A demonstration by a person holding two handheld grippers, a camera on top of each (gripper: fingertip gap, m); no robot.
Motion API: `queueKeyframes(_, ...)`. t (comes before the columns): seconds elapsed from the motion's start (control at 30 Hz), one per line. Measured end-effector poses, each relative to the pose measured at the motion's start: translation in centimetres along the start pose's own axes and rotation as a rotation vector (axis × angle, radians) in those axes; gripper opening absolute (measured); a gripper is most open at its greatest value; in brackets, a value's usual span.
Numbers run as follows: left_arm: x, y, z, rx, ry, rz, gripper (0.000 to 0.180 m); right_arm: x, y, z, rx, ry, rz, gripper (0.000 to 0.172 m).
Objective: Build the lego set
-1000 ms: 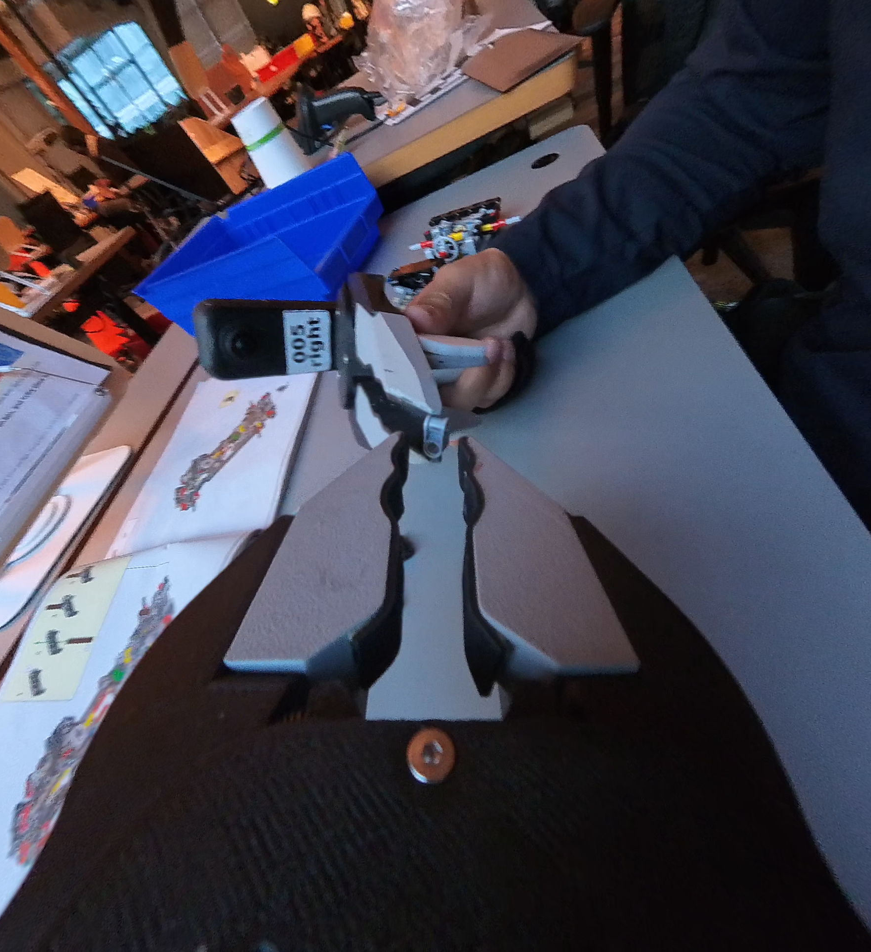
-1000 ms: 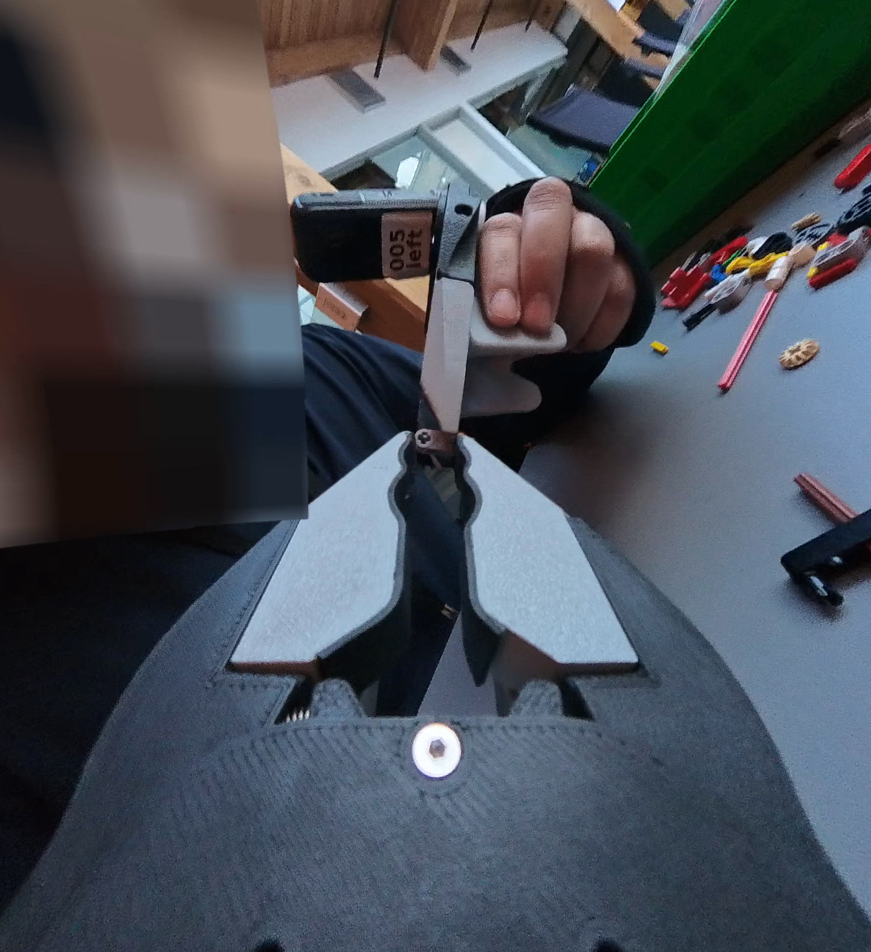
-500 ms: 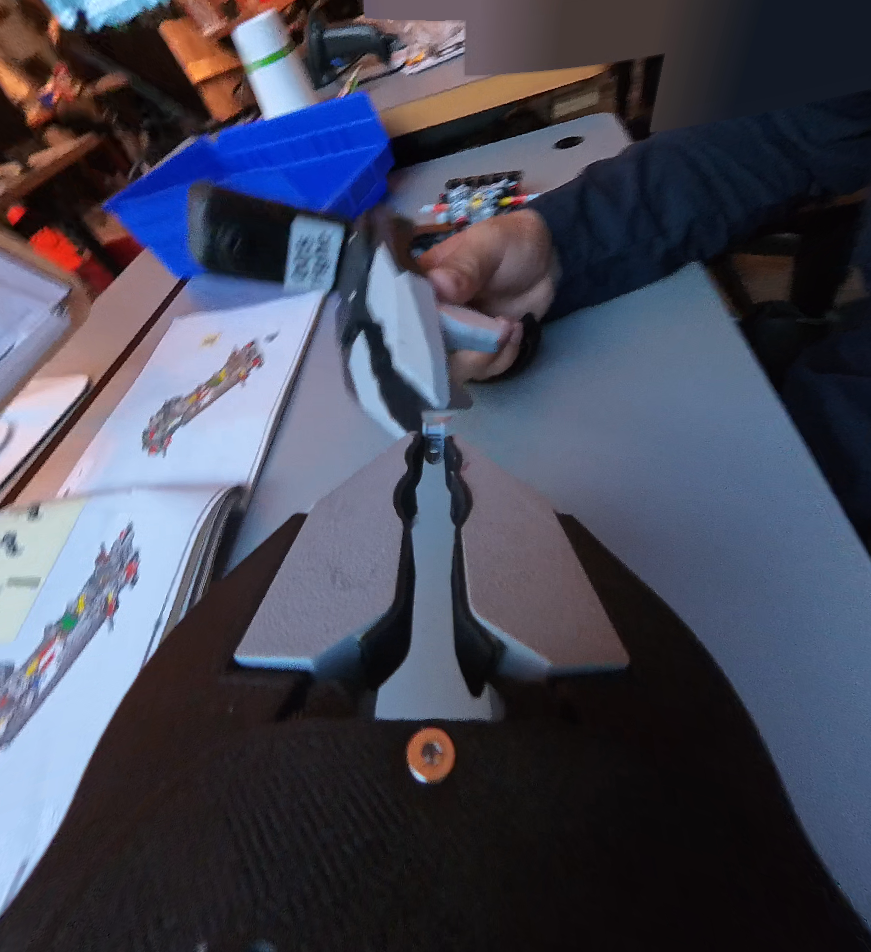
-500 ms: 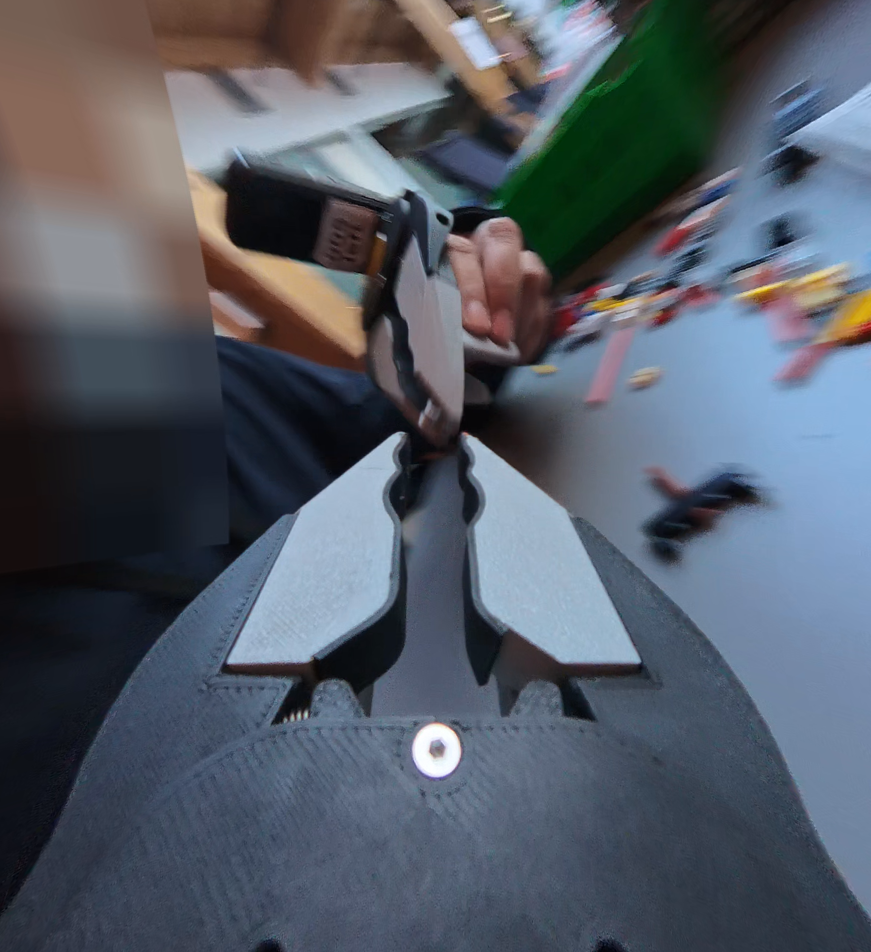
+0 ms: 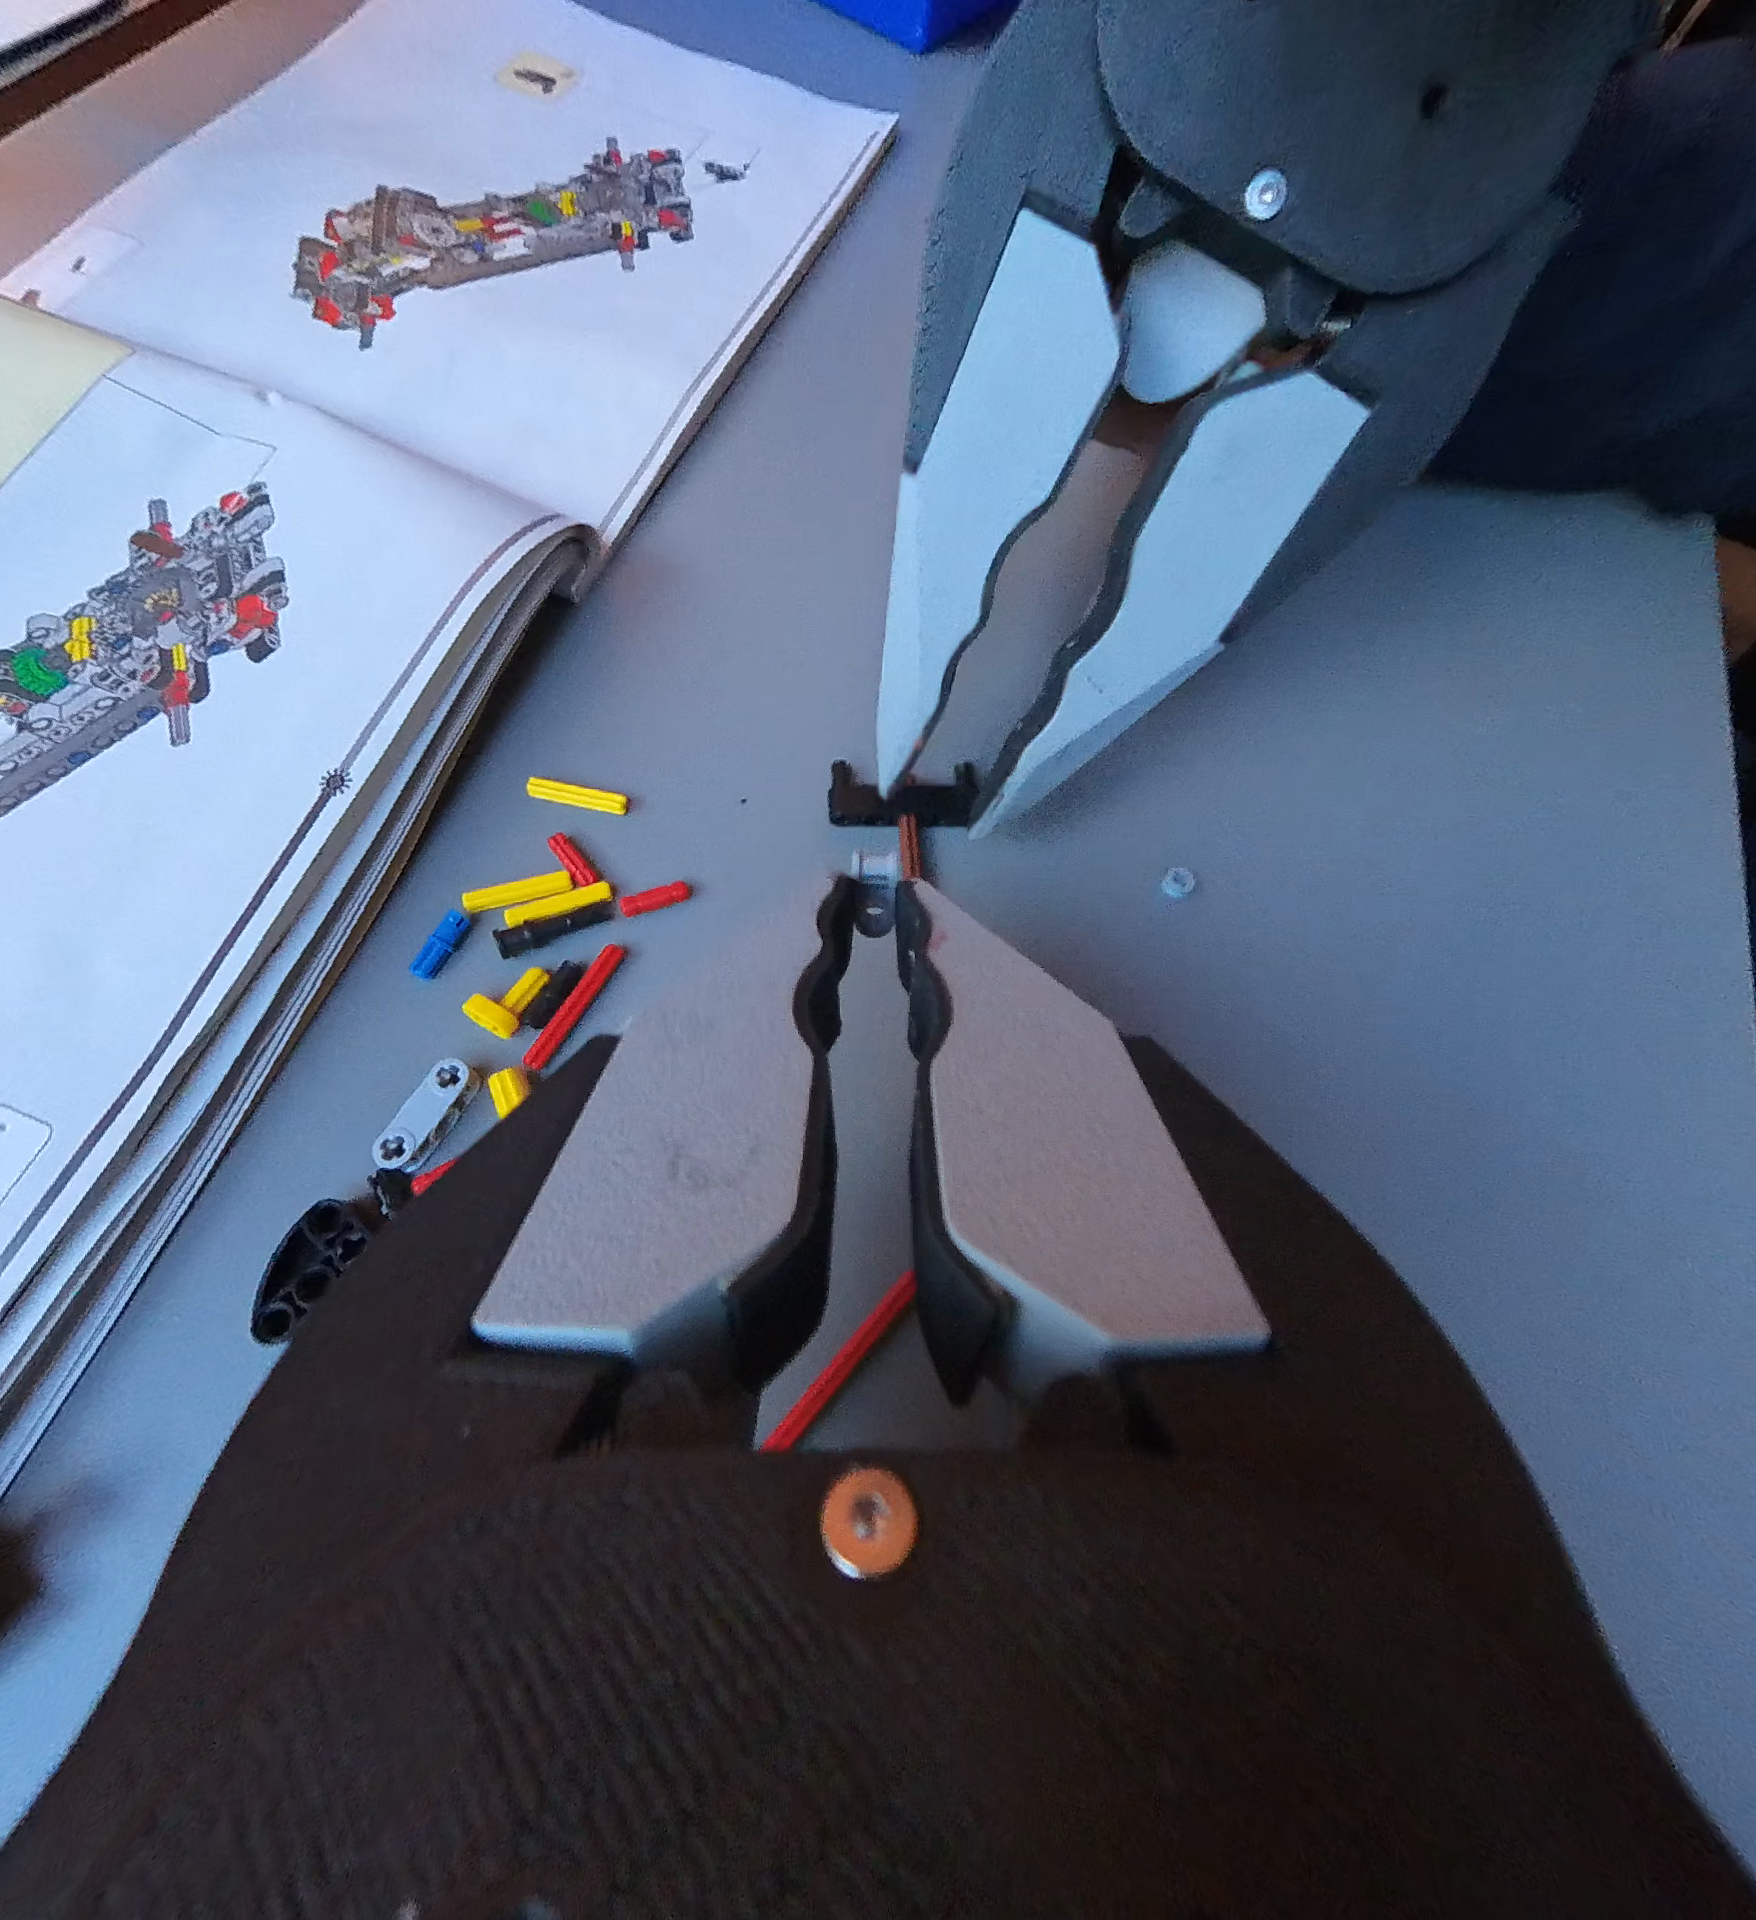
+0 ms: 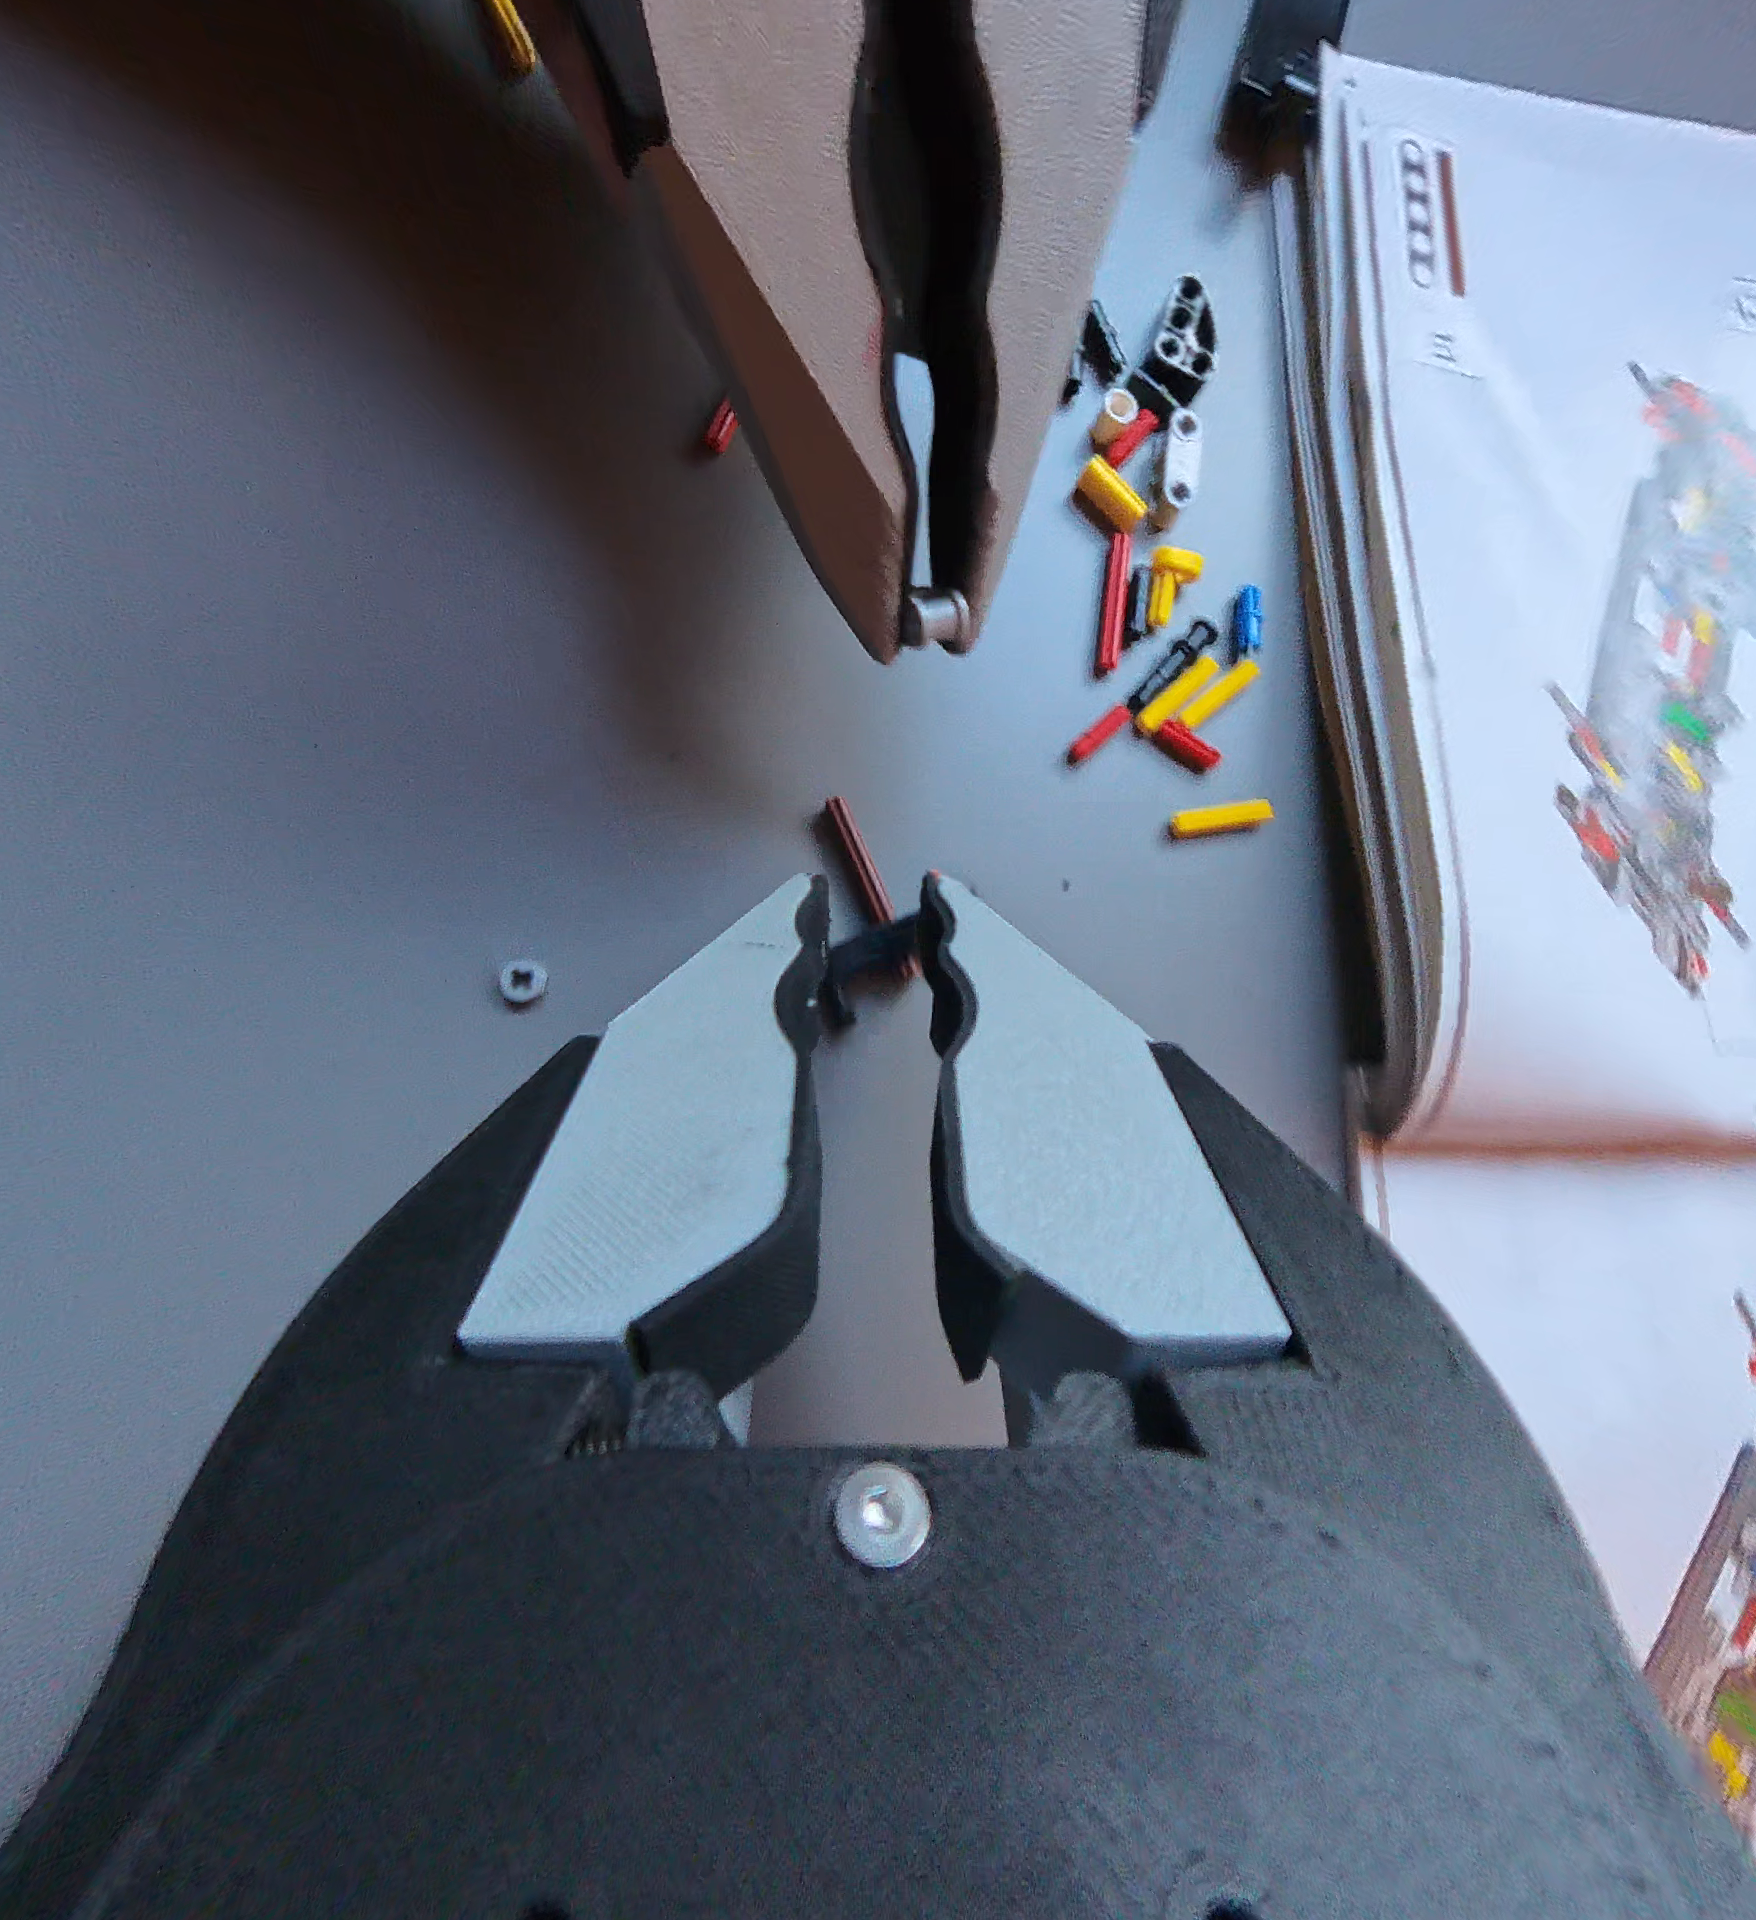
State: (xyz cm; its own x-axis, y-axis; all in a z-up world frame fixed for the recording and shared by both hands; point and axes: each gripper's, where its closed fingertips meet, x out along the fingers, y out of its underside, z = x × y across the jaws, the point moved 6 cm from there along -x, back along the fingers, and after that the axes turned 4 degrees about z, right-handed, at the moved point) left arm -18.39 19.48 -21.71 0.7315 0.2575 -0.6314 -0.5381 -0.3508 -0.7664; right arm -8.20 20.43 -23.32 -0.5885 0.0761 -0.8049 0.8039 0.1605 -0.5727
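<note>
the left gripper [image 5: 872,902] and the right gripper [image 5: 941,800] faced each other tip to tip above the bench [image 5: 1373,935]. a heap of small pegs [image 5: 541,925] lay left of them, and an open booklet [image 5: 282,520] lay beyond the heap.

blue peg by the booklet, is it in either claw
No, the blue peg lies on the table among loose yellow and red pegs, apart from both claws.

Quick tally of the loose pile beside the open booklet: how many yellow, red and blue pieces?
Yellow pieces: 5
Red pieces: 4
Blue pieces: 1
Total: 10
</note>
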Motion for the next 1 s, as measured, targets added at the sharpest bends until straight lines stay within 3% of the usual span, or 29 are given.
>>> queueKeyframes(0.17, -0.1, 0.2, -0.2, 0.049, -0.035, 0.042, 0.005, 1.0, 0.2, 0.0, -0.053, -0.007, 0.057, 0.012)
queueKeyframes(0.27, 0.0, 0.2, -0.5, 0.080, -0.043, 0.058, 0.005, 1.2, 0.1, 0.1, -0.029, -0.053, 0.047, 0.001)
queueKeyframes(0.4, 0.1, 0.2, -0.5, 0.120, -0.086, 0.070, 0.006, 1.2, 0.3, -0.2, 0.032, -0.091, 0.019, 0.000)
queueKeyframes(0.53, 0.0, -0.1, -0.6, 0.189, -0.126, 0.058, 0.005, 0.9, 0.8, -0.6, 0.069, -0.023, 0.000, 0.000)
queueKeyframes(0.73, -0.2, -1.0, -1.2, 0.452, -0.326, 0.036, 0.006, -1.9, 0.2, -0.7, 0.102, 0.012, -0.264, 0.000)
queueKeyframes(1.0, -0.3, -1.5, -2.1, 0.456, -0.311, -0.004, 0.005, -2.1, 0.3, -1.0, 0.105, -0.010, -0.360, 0.000)
